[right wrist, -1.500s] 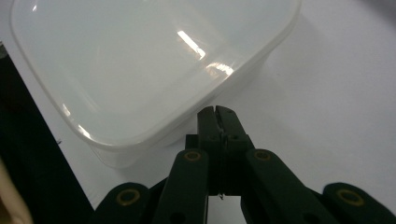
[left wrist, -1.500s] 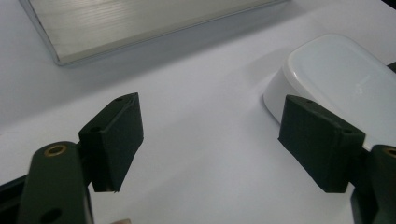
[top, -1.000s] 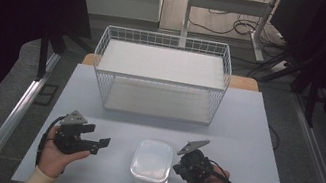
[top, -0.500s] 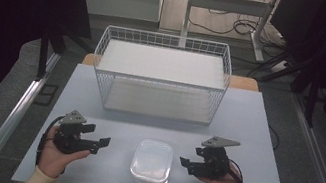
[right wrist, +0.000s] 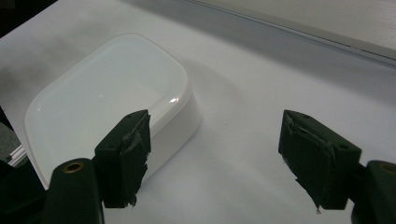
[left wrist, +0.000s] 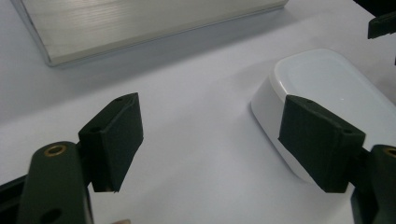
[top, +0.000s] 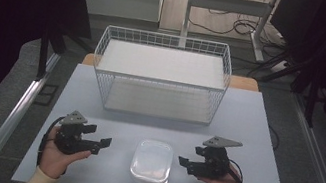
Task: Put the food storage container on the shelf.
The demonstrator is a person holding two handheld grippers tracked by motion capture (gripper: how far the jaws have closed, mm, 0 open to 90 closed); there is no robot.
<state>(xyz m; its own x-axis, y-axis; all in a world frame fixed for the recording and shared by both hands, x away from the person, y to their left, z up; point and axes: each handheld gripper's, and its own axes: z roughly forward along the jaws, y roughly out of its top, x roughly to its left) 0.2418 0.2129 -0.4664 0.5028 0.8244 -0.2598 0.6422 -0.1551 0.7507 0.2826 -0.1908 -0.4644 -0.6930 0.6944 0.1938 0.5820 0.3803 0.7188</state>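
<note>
Two claws, left claw [top: 103,143] and right claw [top: 184,163], sit with jaws apart, gripping nothing, flanking a white box [top: 152,161] on the desk [top: 256,128], near its front edge. Judged step: approach. Next, each claw must close in on the box's sides. Behind stands a wire basket [top: 160,78].

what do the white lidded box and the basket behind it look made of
White lidded box: likely plastic, smooth and glossy, with small highlights on its rounded lid and a slightly see-through look from above. Basket: thin white-coated wire, probably metal, judging by its open grid walls.
</note>
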